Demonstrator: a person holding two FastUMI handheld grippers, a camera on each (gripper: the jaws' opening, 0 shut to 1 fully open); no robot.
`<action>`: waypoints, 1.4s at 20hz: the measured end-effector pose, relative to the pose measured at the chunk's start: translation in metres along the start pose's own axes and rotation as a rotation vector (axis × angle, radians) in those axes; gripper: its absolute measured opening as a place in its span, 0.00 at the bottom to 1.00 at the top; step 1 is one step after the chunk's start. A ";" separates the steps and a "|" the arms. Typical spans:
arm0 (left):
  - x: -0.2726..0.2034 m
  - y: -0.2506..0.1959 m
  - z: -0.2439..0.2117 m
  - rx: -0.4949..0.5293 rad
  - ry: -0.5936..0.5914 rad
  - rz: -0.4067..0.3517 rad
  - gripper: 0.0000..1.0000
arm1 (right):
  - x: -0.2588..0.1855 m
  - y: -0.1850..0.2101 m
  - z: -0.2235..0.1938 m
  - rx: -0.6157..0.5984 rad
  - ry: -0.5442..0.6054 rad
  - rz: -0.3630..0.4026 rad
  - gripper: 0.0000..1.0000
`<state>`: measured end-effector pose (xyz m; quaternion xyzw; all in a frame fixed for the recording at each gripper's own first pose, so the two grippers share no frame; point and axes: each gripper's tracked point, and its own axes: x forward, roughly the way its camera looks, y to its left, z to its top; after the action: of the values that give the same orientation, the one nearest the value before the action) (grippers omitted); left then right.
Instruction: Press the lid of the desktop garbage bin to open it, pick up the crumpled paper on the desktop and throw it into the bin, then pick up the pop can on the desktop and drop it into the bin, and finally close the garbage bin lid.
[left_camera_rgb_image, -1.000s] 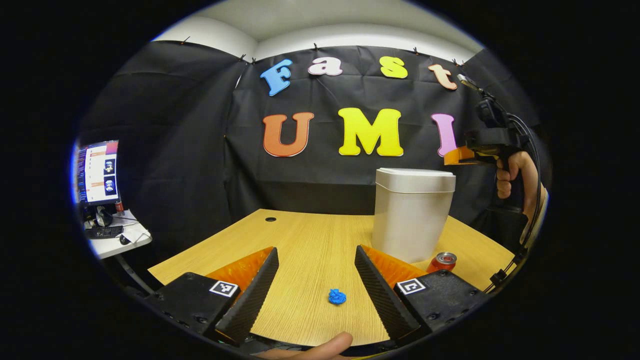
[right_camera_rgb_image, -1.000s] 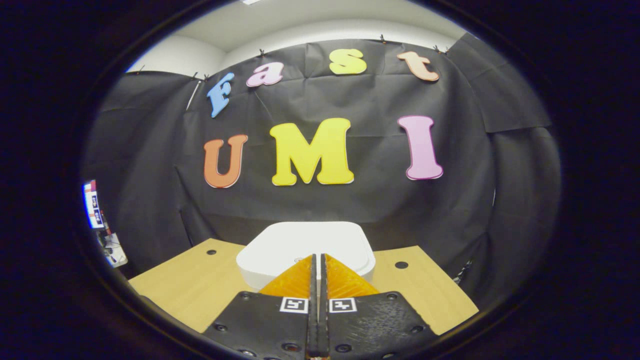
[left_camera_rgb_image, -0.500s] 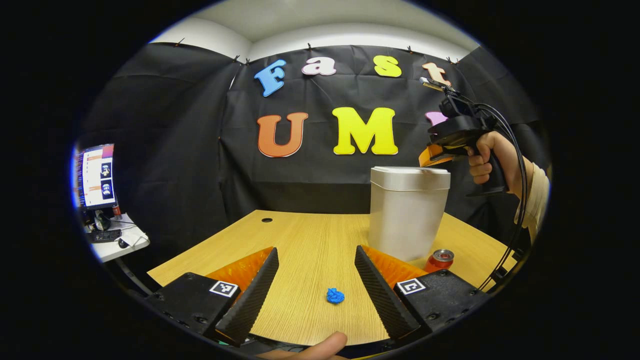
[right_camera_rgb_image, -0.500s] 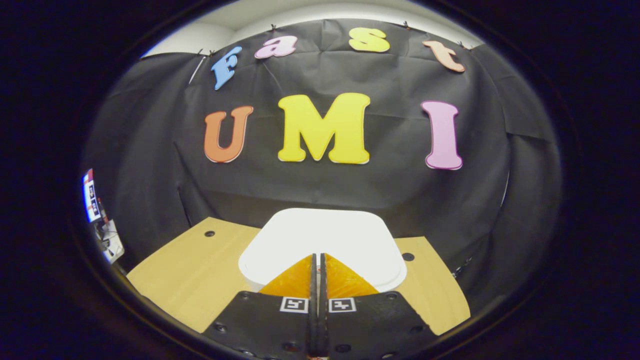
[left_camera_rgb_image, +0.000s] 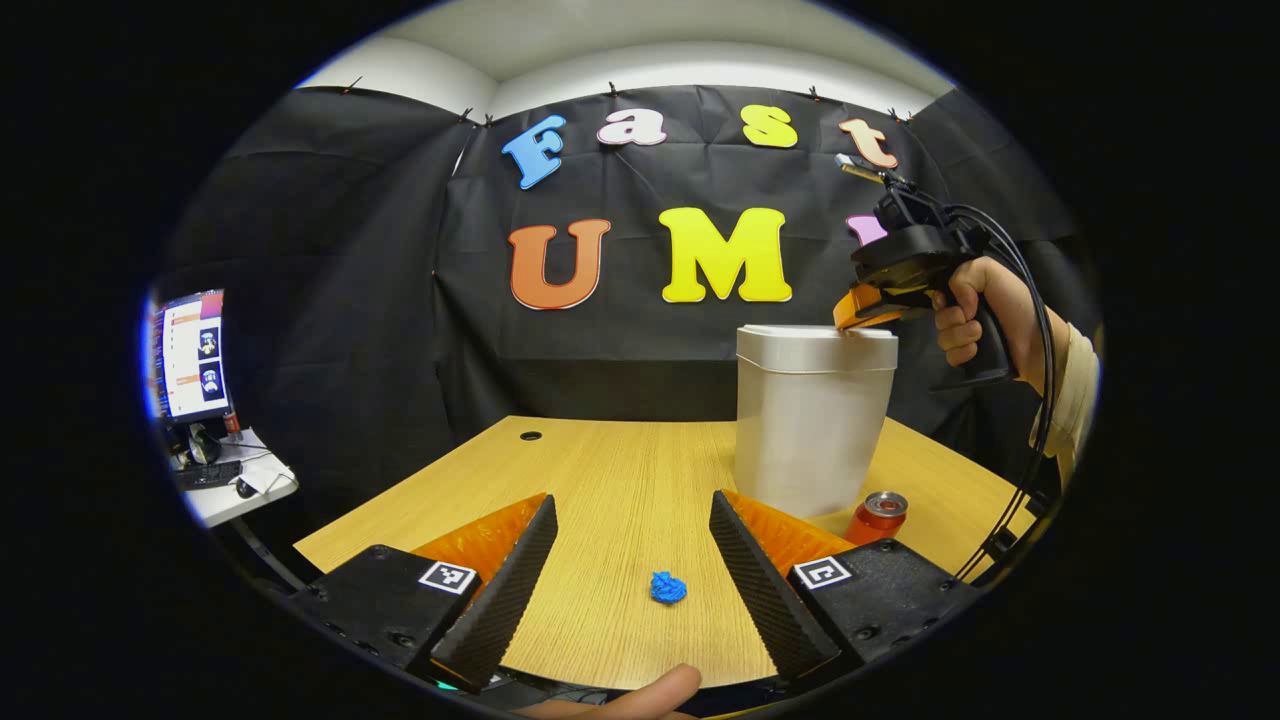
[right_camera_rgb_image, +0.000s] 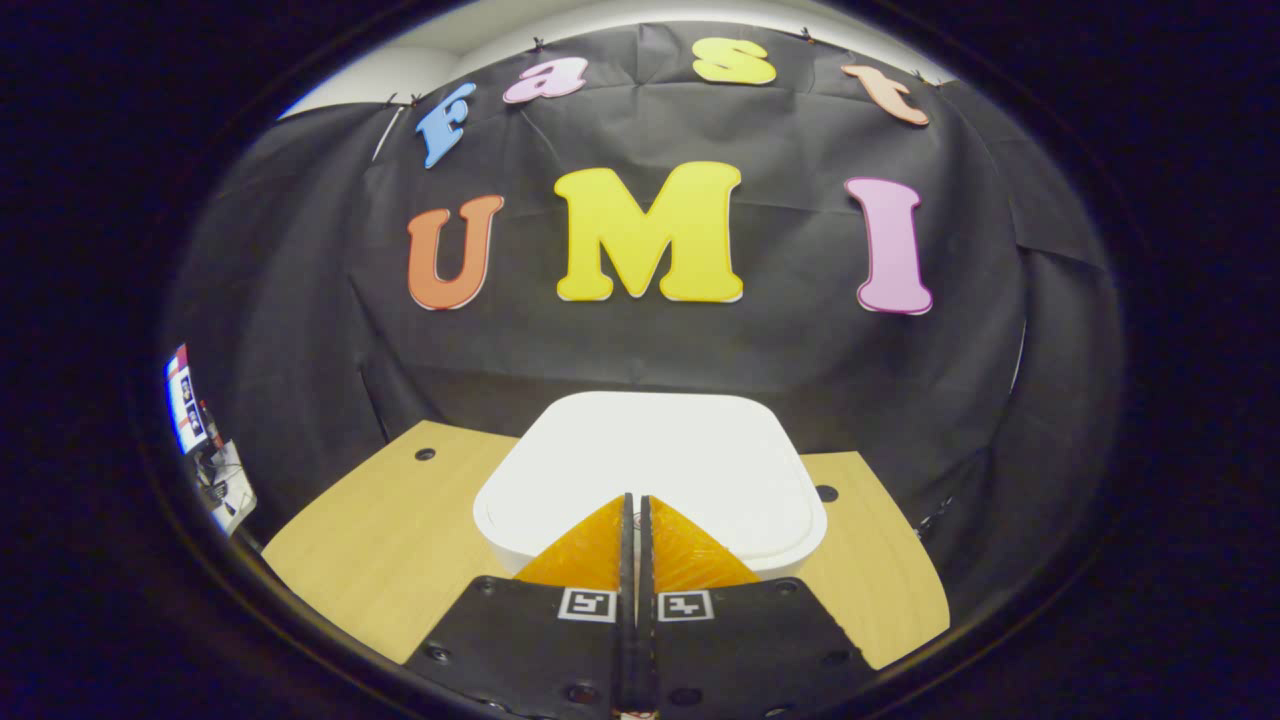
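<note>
Two ribbed fingers (right_camera_rgb_image: 623, 545), pressed together, over smooth rounded-square lid (right_camera_rgb_image: 650, 465).

My left gripper view sits low at the near edge of the light wooden desk (left_camera_rgb_image: 620, 470), looking across it toward the back wall, with the white plastic bin (left_camera_rgb_image: 812, 420) some way off to the right. My right gripper view looks from just above that bin's flat white lid (right_camera_rgb_image: 650, 460), very close. Both share bin and desk.
</note>
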<state>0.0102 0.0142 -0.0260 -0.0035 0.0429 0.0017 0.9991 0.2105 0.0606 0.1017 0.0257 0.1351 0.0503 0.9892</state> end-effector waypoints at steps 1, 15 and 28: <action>0.000 0.000 0.001 0.011 -0.007 0.005 0.99 | -0.007 -0.001 0.006 0.002 -0.032 -0.007 0.00; 0.014 -0.016 -0.023 0.079 0.058 -0.041 0.99 | -0.096 -0.010 -0.035 -0.068 -0.190 0.030 0.66; 0.070 -0.025 -0.125 0.038 0.330 -0.040 0.99 | -0.143 -0.027 -0.191 -0.086 -0.167 0.096 0.95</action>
<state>0.0692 -0.0111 -0.1564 0.0144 0.2062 -0.0198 0.9782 0.0243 0.0259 -0.0460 -0.0064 0.0485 0.1010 0.9937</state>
